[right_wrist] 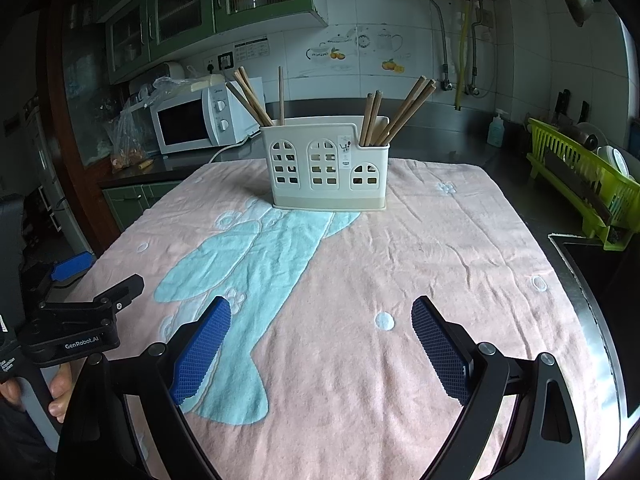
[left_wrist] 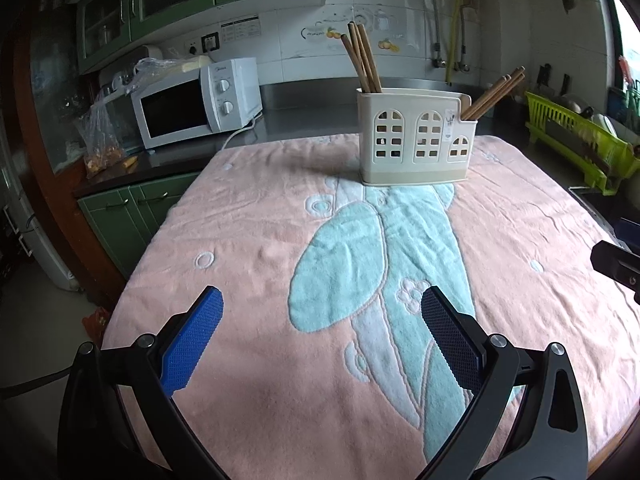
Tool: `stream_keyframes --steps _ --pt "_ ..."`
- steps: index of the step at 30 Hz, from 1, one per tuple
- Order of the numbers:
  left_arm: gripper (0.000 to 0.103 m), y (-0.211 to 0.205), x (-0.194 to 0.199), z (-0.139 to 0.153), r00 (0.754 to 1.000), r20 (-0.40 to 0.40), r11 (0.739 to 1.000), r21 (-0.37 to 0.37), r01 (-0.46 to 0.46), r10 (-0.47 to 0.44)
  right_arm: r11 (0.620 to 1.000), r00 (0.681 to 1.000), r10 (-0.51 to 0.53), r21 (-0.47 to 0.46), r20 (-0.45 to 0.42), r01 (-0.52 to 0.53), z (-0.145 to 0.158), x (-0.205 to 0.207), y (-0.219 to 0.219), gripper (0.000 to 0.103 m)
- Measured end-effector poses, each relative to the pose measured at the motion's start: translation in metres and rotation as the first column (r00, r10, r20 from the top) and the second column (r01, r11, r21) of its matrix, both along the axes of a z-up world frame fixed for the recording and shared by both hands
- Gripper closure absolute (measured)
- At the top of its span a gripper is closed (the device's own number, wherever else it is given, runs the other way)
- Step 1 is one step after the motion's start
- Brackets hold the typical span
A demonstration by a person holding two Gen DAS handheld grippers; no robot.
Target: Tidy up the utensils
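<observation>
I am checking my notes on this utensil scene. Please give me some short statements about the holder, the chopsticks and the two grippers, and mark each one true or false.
1. The chopstick holder stands upright on the pink towel. True.
2. All the chopsticks are in one compartment. False: one group stands at the holder's left end and another group in the lower section at its right end.
3. The left gripper is open and holds nothing. True.
4. The right gripper is shut on a chopstick. False: it is open and empty.
5. Loose chopsticks lie on the towel. False: none shows there; all those visible are in the holder.
</observation>
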State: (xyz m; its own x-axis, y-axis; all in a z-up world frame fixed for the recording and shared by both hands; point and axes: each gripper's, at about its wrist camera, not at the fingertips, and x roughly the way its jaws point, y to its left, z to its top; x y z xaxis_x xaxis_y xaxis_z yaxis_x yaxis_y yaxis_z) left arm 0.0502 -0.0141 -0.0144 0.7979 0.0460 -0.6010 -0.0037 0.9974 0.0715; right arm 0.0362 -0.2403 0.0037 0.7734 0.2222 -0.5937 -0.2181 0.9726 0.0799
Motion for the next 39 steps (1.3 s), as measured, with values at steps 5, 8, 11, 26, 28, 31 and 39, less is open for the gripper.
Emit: stream_keyframes --steps 5,8,11,26,28,31,39 --pt "0.005 -0.004 0.003 -0.002 1.0 0.01 1.0 0.002 0.01 -0.01 1.0 1.0 0.005 -0.009 0.013 -0.005 -0.004 0.003 0.002 0.014" --pt "0.005 -0.004 0.009 -0.005 1.0 -0.003 1.0 -0.006 -0.003 0.003 1.0 1.0 0.011 -0.011 0.021 -0.011 -0.01 0.008 0.006 0.014" --pt "0.005 -0.006 0.01 -0.007 1.0 -0.004 1.0 -0.006 0.002 -0.002 1.0 1.0 0.007 0.001 0.012 -0.007 -0.018 0.014 0.008 0.014" --pt "0.005 -0.012 -0.001 -0.006 1.0 0.021 1.0 0.005 -0.002 0.002 1.0 1.0 0.021 -0.006 0.002 -0.021 -0.03 0.011 0.023 0.014" --pt "0.005 -0.011 -0.003 -0.003 1.0 0.029 1.0 -0.004 -0.001 0.001 1.0 1.0 0.02 -0.007 0.008 -0.02 -0.029 0.009 0.023 0.014" --pt "0.005 -0.012 -0.007 -0.001 0.999 0.037 1.0 -0.004 -0.005 0.005 1.0 1.0 0.017 0.005 0.009 -0.018 -0.028 0.006 0.022 0.014" --pt "0.005 -0.016 -0.012 0.003 0.999 0.04 1.0 0.003 0.001 -0.001 1.0 1.0 0.018 0.018 0.02 -0.019 -0.024 -0.002 0.02 0.014"
